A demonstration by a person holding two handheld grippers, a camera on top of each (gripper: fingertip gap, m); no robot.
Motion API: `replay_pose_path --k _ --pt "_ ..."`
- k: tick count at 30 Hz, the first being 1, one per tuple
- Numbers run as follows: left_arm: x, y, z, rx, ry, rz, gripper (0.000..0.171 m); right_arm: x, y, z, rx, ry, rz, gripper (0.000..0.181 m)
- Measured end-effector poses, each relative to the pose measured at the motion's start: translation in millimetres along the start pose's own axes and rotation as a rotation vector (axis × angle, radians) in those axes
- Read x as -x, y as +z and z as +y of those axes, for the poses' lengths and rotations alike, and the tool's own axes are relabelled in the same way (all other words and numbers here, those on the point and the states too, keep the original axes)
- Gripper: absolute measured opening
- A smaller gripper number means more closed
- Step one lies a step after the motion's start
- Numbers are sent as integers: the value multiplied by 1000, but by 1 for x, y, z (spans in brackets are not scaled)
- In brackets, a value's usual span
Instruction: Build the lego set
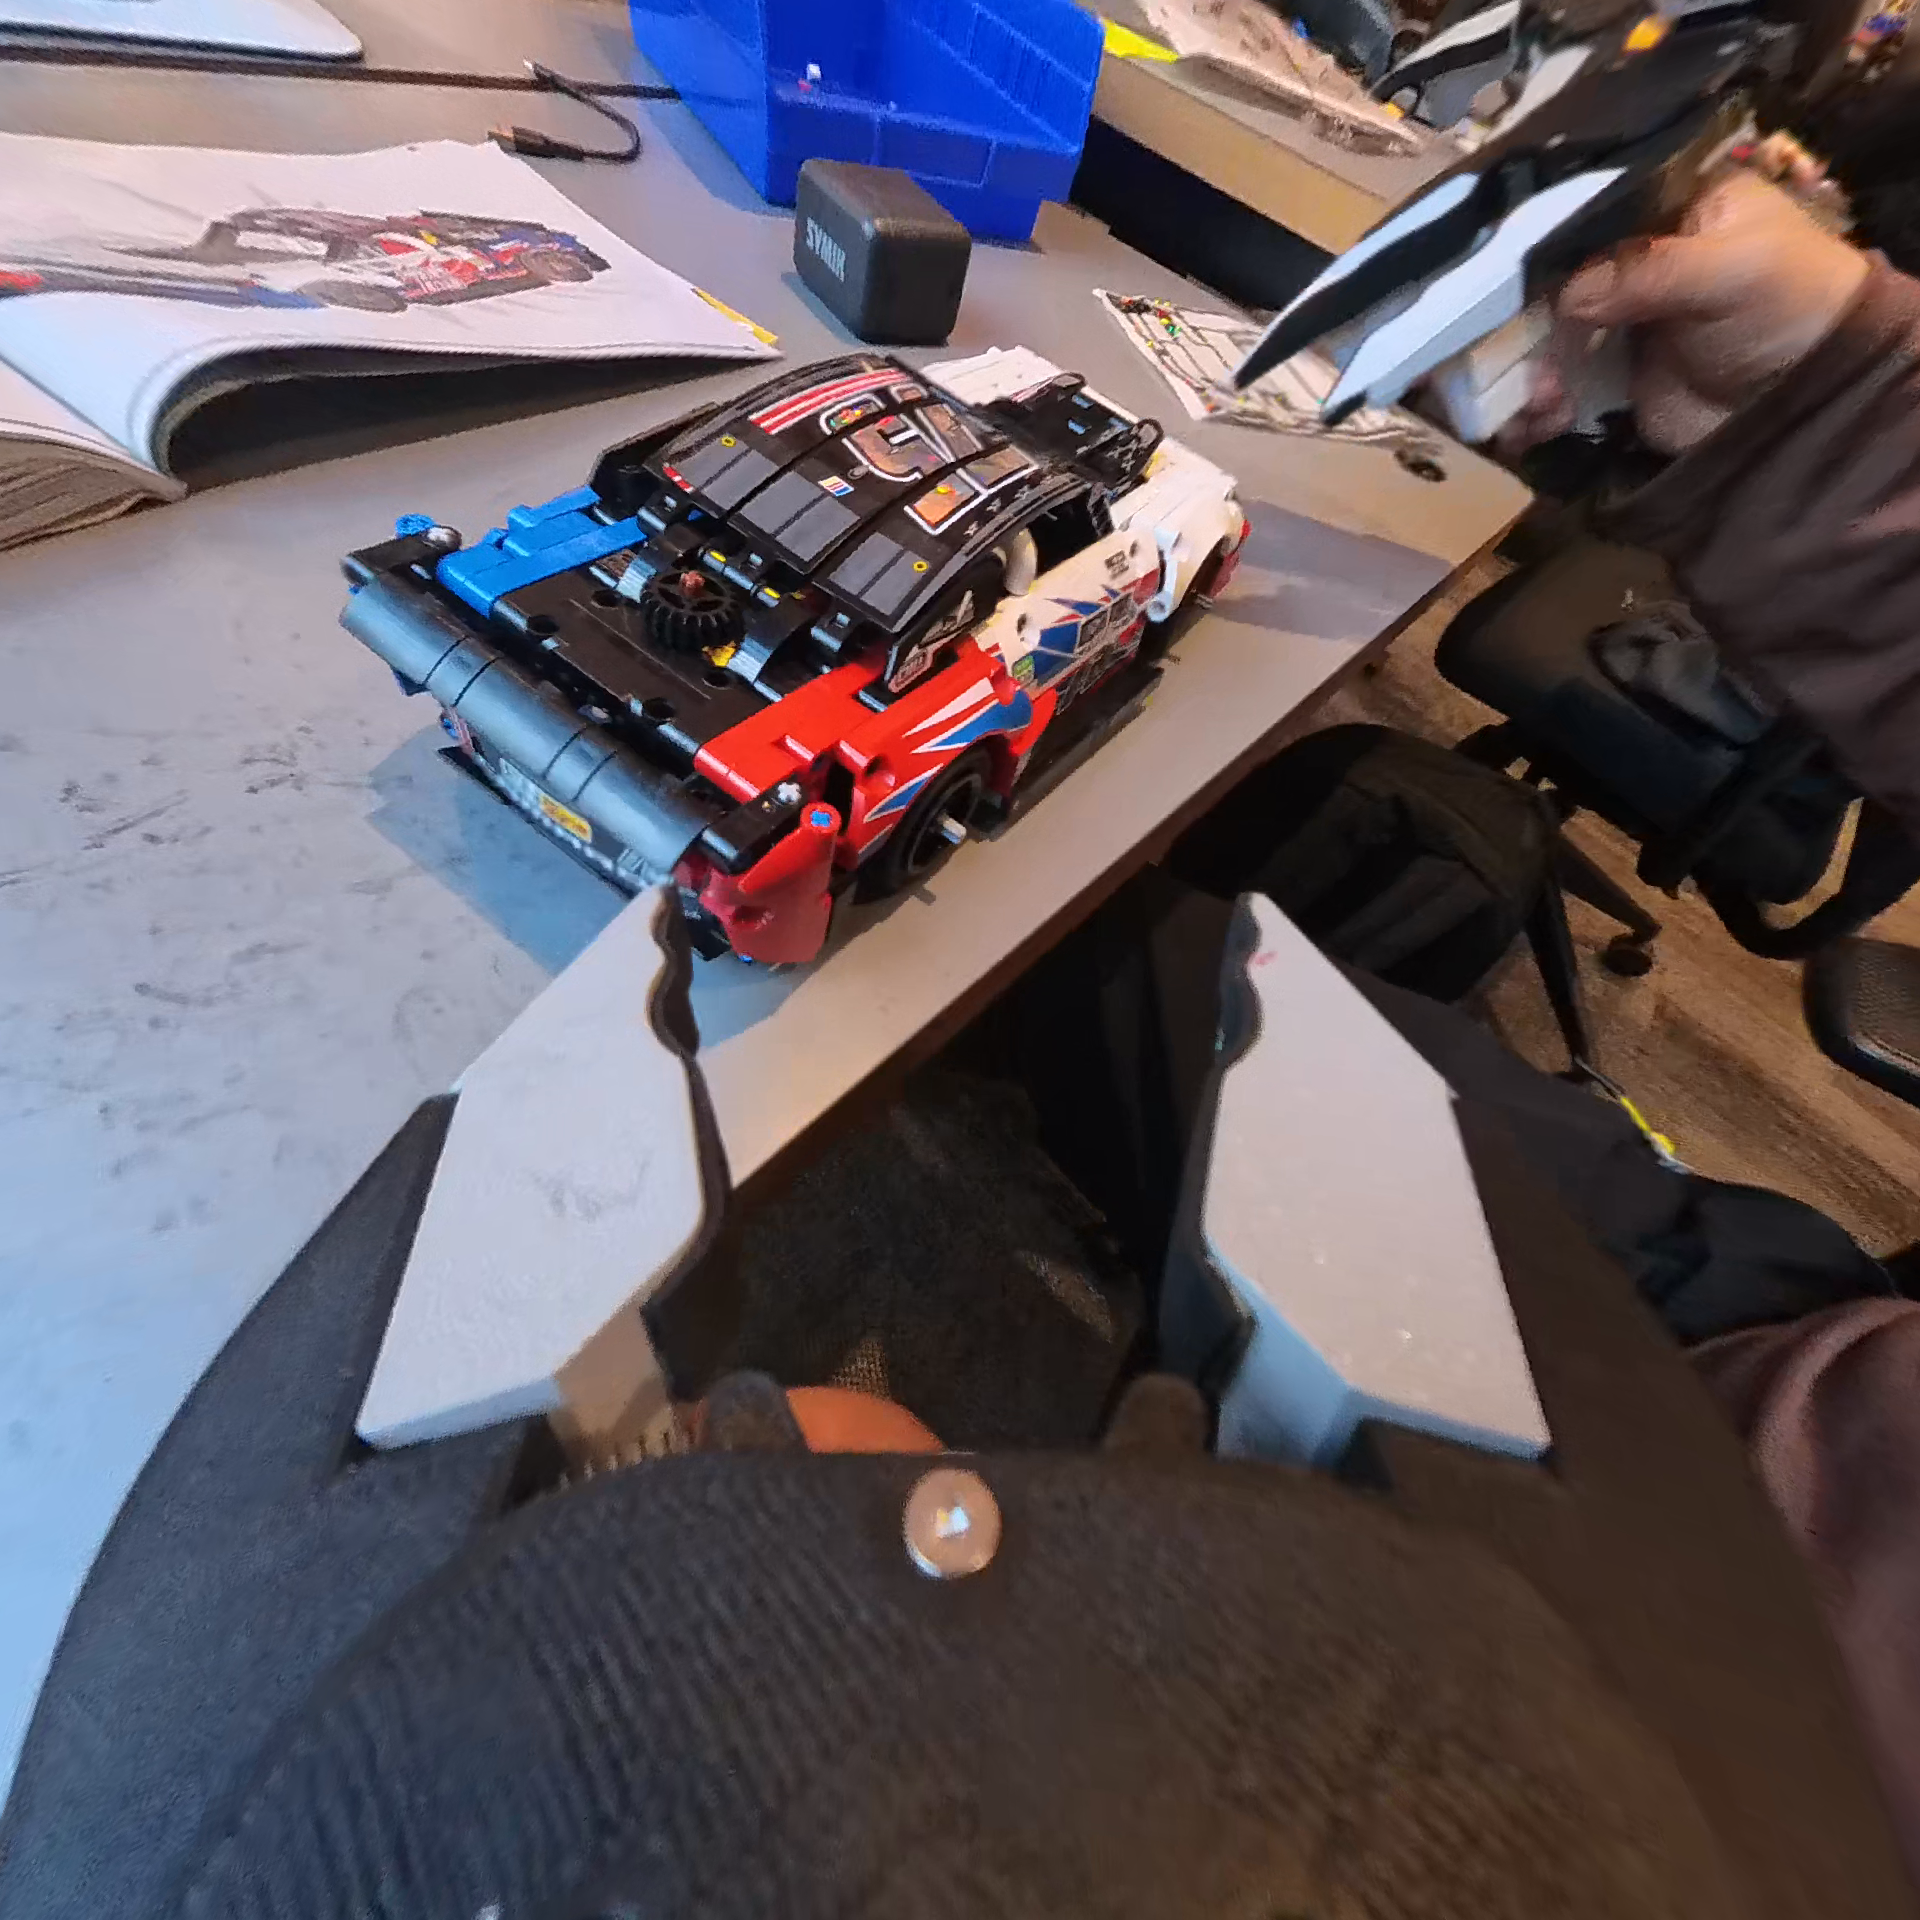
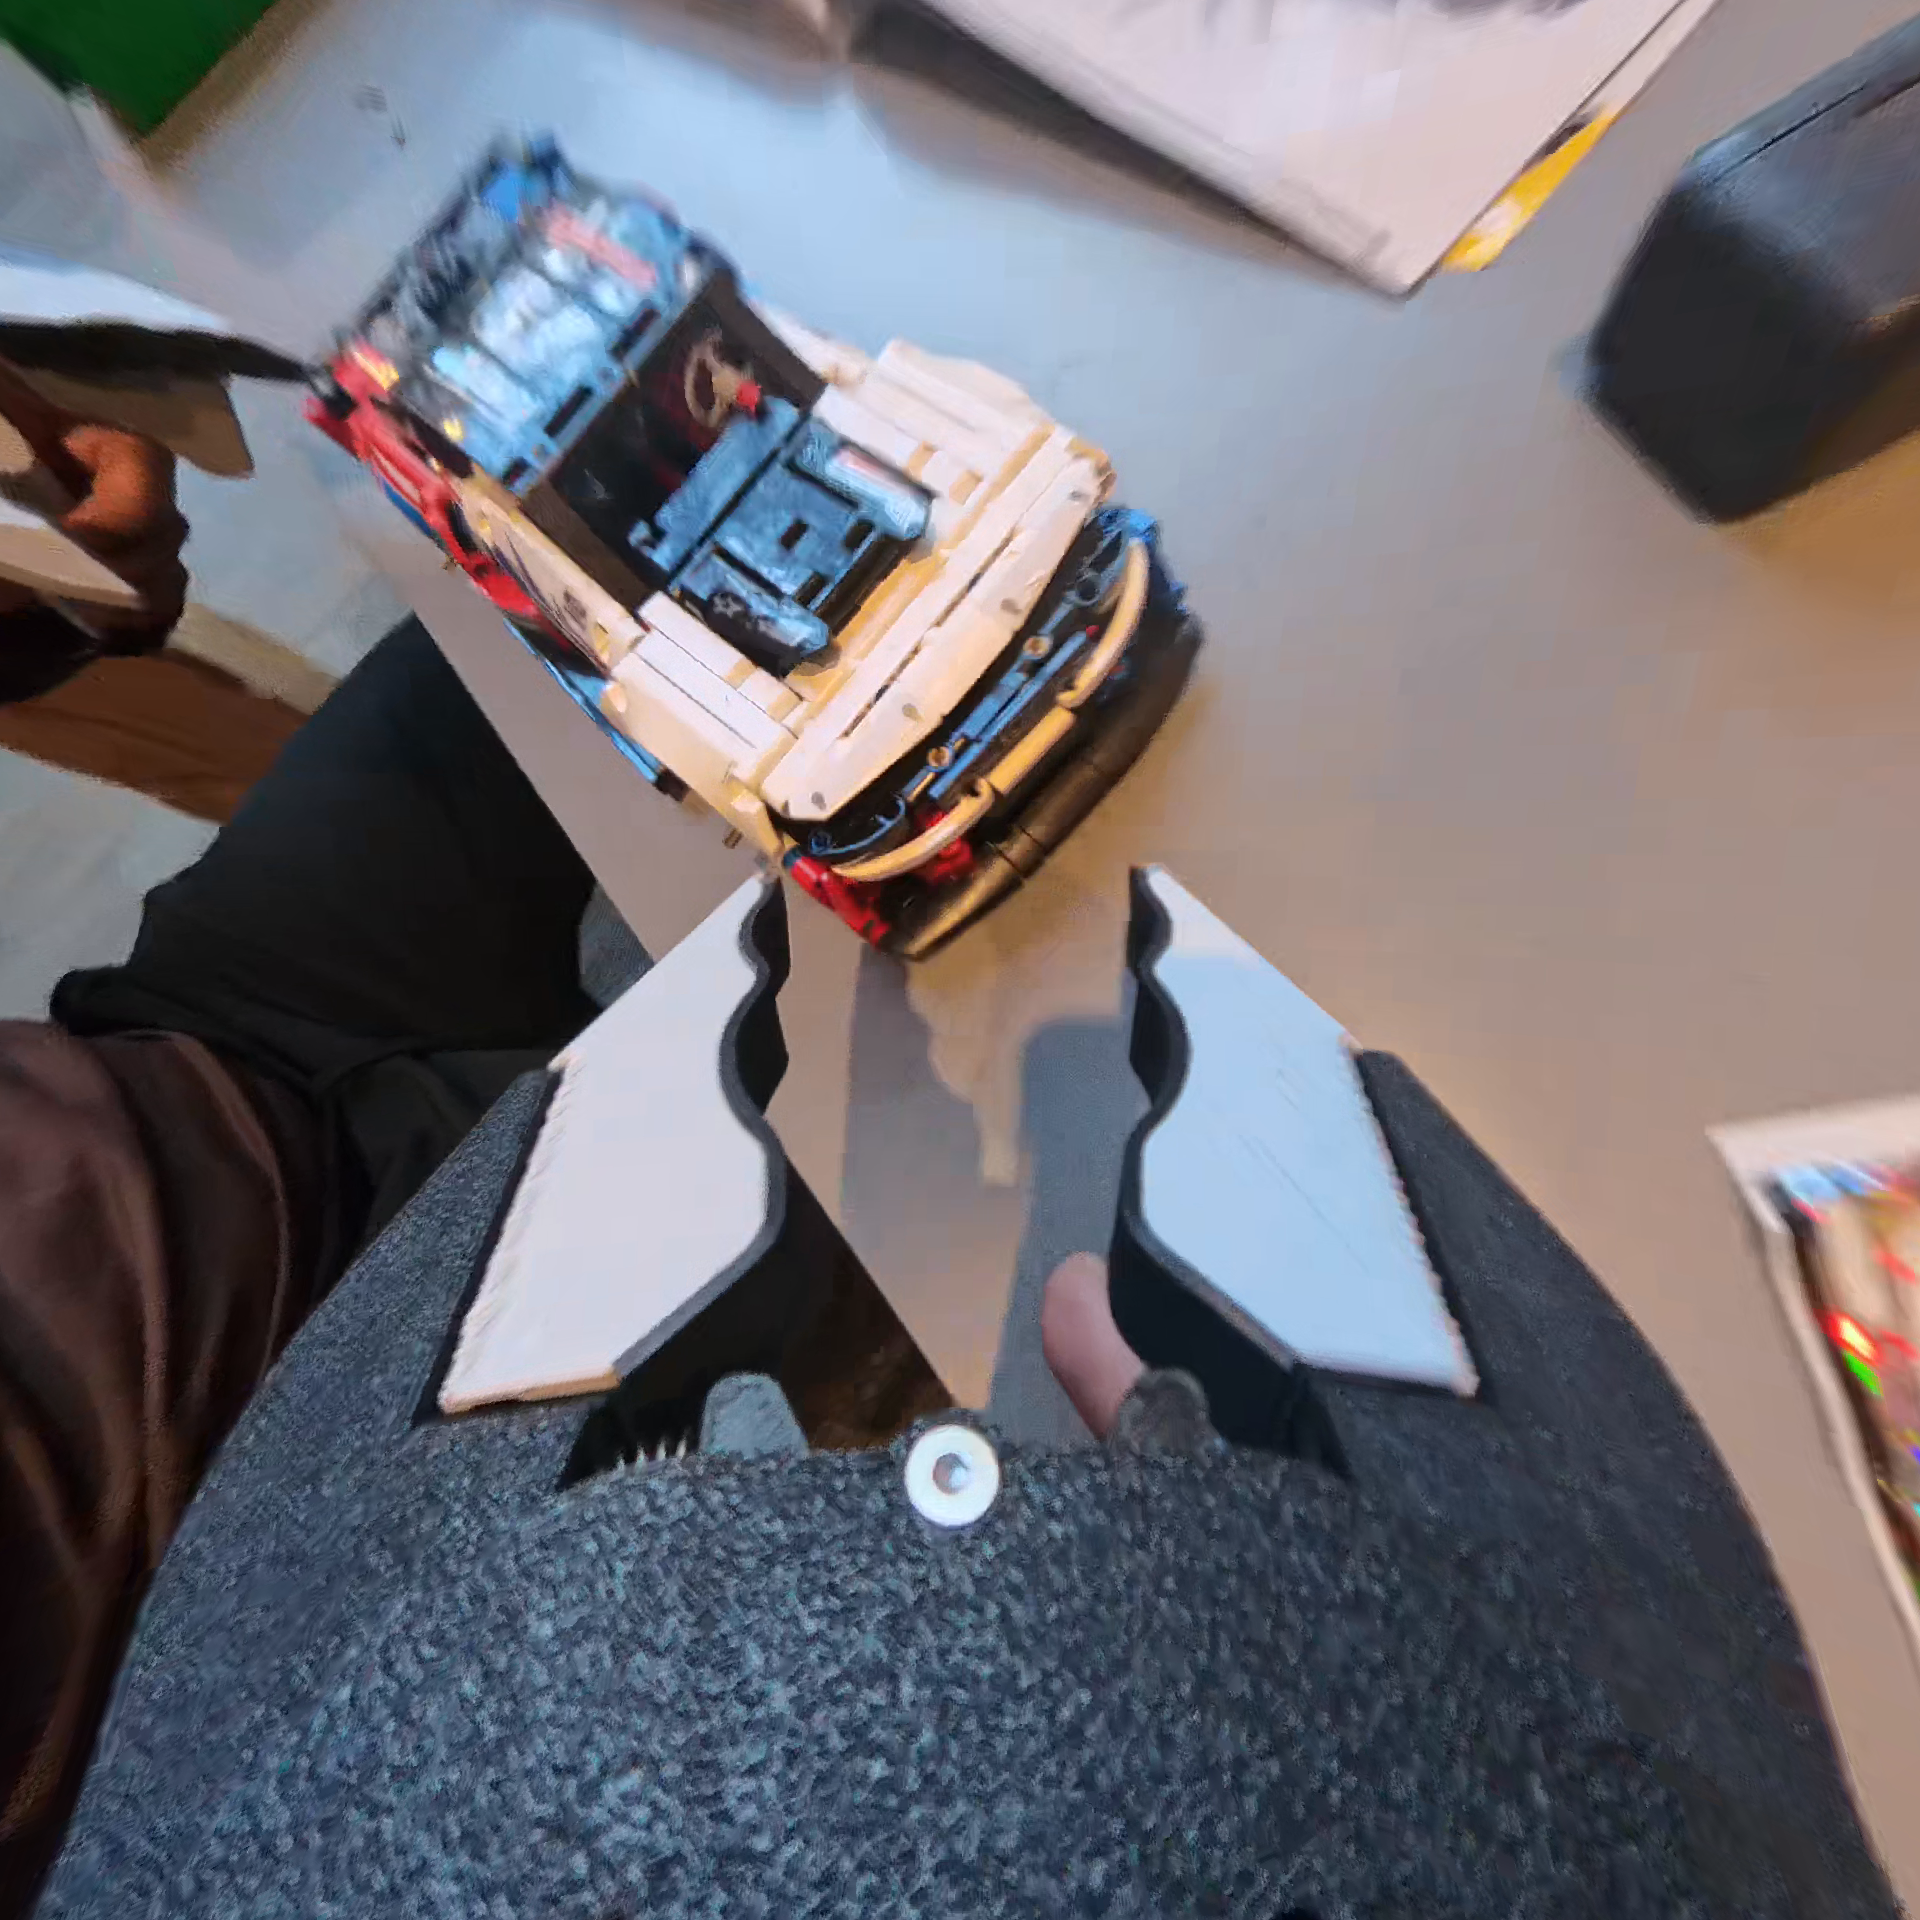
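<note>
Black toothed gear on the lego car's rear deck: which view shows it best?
Left wrist view. The black toothed gear sits sharp and unobstructed behind the roof of the red, white and blue lego car. The right wrist view shows the car from its front, motion-blurred; I cannot make the gear out there.

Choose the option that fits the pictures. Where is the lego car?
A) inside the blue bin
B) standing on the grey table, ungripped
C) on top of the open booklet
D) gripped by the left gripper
B: the lego car stands on the grey table, and both grippers, left gripper and right gripper, are open and empty.

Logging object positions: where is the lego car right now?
The car sits on the grey table near its edge, just beyond the manual and black box, between both open claws.
</note>
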State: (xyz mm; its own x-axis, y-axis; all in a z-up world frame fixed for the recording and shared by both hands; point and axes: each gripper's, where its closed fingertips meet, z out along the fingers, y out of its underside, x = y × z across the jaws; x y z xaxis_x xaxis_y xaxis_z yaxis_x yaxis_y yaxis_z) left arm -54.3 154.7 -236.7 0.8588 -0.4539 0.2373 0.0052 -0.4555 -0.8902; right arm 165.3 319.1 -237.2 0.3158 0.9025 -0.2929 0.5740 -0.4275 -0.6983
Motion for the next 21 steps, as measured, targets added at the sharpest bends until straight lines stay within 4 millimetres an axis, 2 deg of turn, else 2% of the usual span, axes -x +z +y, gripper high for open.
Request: replay_pose_path --k 3,5,6,8,10,13,15,19,21 --pt "-4 -27 0 -41 24 -37 97 0 -59 -6 -200 37 54 50" --pt "-16 -42 5 -32 57 -31 96 10 -89 3 -304 45 76 47" --pt "-23 -47 10 -19 68 -33 97 17 -96 12 -323 39 84 46" --pt "-41 -53 20 -25 94 -15 96 33 -99 34 -315 10 119 51" --pt "-59 -54 27 -62 112 -4 92 50 -94 49 -311 -43 173 54" --pt "-86 -52 38 -89 116 28 87 75 -75 65 -263 -82 204 56" --pt "-104 -52 44 -90 121 53 85 89 -65 67 -258 -102 199 58" --pt "-121 -55 64 -101 128 35 83 99 -59 75 -260 -136 196 55" --pt "-120 -59 80 -82 113 13 81 91 -67 79 -268 -138 234 52"
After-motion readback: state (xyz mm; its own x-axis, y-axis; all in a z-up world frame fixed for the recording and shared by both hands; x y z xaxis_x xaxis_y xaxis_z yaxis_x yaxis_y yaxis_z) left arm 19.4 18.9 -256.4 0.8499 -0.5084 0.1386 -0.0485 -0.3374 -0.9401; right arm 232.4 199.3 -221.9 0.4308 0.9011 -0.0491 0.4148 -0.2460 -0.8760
